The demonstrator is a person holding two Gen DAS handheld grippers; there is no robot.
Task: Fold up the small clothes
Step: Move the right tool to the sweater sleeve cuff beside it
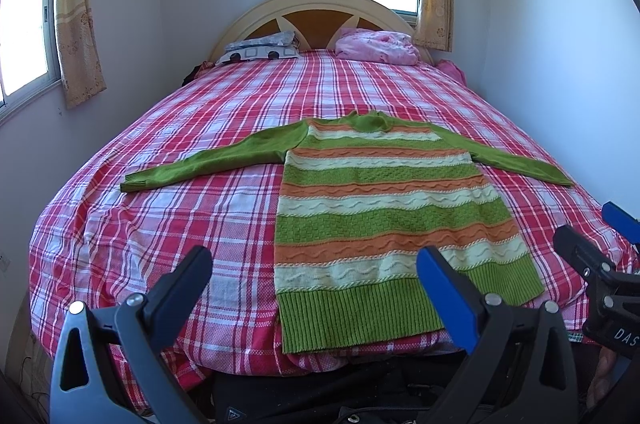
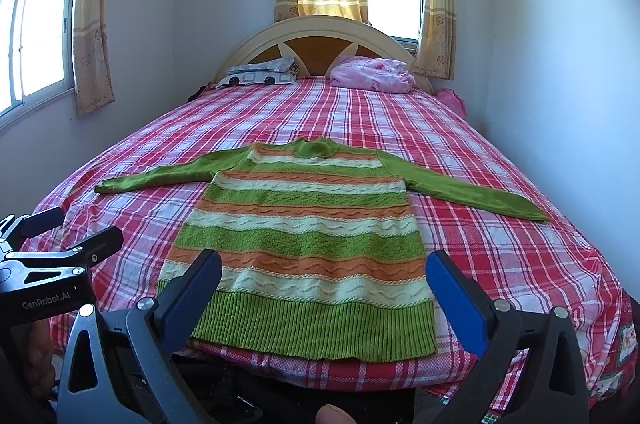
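A small knitted sweater (image 1: 384, 208) with green, orange and cream stripes lies flat on the bed, hem toward me, both green sleeves spread out to the sides. It also shows in the right wrist view (image 2: 308, 236). My left gripper (image 1: 314, 264) is open and empty, held above the near bed edge by the hem's left part. My right gripper (image 2: 324, 270) is open and empty, above the hem. The right gripper also shows at the right edge of the left wrist view (image 1: 592, 236), and the left gripper at the left edge of the right wrist view (image 2: 72, 228).
The bed (image 1: 160, 208) has a red and white plaid sheet. A patterned pillow (image 1: 260, 50) and a pink bundle (image 1: 376, 46) lie by the headboard (image 1: 316, 8). Walls stand close on both sides; curtained windows are behind and at left.
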